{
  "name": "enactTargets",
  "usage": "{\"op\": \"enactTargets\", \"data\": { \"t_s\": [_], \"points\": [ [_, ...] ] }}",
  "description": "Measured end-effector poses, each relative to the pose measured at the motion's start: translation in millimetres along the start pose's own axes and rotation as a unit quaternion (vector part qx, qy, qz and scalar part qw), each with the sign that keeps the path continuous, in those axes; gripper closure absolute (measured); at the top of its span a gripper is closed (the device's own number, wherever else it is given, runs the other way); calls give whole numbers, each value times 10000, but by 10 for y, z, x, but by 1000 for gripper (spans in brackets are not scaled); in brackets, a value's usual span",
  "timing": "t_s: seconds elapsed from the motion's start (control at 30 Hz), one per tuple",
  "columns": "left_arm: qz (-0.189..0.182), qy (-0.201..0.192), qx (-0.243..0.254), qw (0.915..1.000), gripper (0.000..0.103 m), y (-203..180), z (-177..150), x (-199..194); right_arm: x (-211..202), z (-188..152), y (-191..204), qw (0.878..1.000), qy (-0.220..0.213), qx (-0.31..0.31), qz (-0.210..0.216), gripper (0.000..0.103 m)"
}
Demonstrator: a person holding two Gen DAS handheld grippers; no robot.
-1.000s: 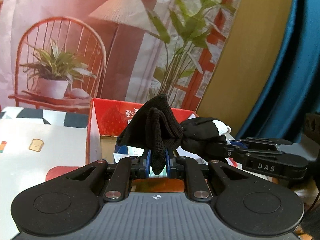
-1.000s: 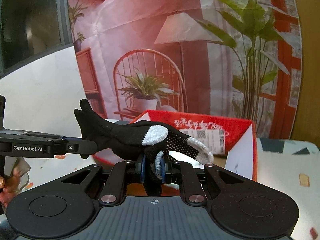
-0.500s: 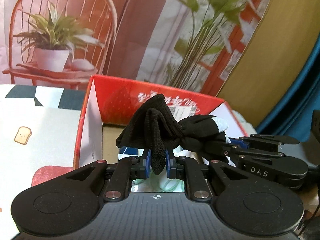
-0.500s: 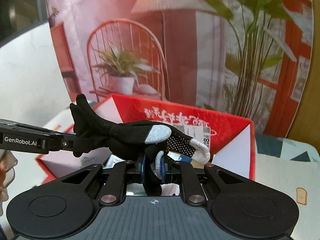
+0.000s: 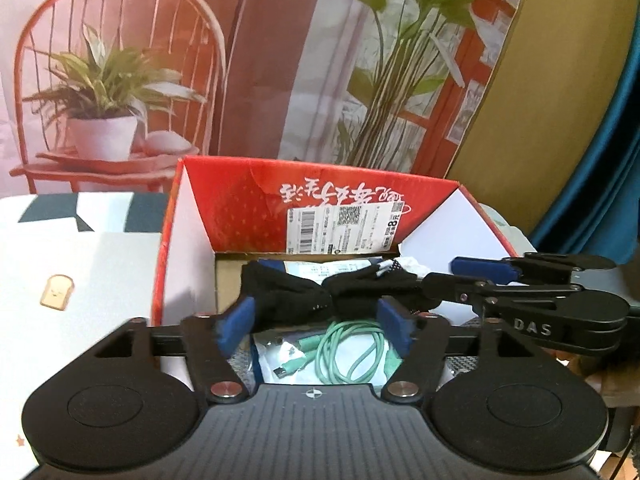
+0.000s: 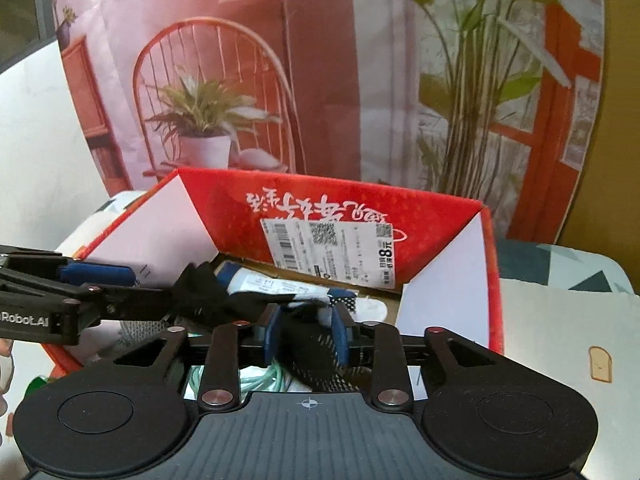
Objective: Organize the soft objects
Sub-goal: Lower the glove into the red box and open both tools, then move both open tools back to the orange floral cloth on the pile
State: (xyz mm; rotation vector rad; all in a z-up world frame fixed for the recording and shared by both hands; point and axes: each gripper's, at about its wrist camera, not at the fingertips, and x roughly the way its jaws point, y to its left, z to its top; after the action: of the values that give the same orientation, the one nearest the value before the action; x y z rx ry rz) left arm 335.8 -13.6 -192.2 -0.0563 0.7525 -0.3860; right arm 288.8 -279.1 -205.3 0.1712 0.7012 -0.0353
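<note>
Hanging over the open red cardboard box [image 5: 240, 208] on the pale patterned tabletop [image 5: 80, 272], the left claw [image 5: 316, 324] had its blue pads spread wide and opening, the black knitted glove [image 5: 288, 300] lying loose between them without either pad pressing it. To the right, the right claw [image 6: 306, 334] was also opening, its pads only partly apart with the glove's dotted end between them, though whether they gripped it could not be told. Below the glove, a coiled mint-green cable [image 5: 352, 352] lay in the box's near part.
</note>
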Motion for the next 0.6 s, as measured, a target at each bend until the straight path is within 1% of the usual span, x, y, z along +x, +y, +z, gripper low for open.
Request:
{"op": "enactTargets", "data": {
  "t_s": [0.03, 0.07, 0.1, 0.13, 0.17, 0.2, 0.23, 0.27, 0.4, 0.5, 0.6],
  "points": [
    [34, -60, 23, 10000, 15, -11, 0, -50, -44, -2, 9, 10000, -68, 8, 6, 59],
    [60, -121, 51, 9999, 8, -25, -5, -109, -99, -7, 23, 9999, -163, 6, 3, 46],
    [92, -172, 90, 9998, 6, -39, -12, -173, -161, -10, 40, 9996, -268, -12, 2, 41],
    [137, -211, 129, 9996, 5, -52, -23, -237, -220, -18, 60, 9993, -373, -47, -4, 32],
    [186, -237, 157, 9994, 1, -60, -34, -293, -277, -27, 82, 9989, -451, -89, -17, 25],
    [223, -277, 172, 9992, 0, -65, -50, -358, -334, -37, 107, 9986, -510, -132, -30, 19],
    [225, -324, 170, 9991, 0, -65, -67, -418, -390, -49, 132, 9982, -581, -169, -40, 9],
    [224, -354, 155, 9990, 0, -56, -84, -478, -441, -64, 155, 9977, -652, -187, -56, 0],
    [410, -416, 70, 9983, 0, -16, -182, -692, -646, -165, 239, 9960, -864, -200, -54, 0],
    [394, -492, 27, 9980, 0, 20, -295, -838, -784, -265, 280, 9950, -993, -119, 32, 0],
    [353, -687, -72, 9970, 0, 36, -482, -1013, -925, -393, 309, 9927, -1196, -68, 147, 0]
  ]
}}
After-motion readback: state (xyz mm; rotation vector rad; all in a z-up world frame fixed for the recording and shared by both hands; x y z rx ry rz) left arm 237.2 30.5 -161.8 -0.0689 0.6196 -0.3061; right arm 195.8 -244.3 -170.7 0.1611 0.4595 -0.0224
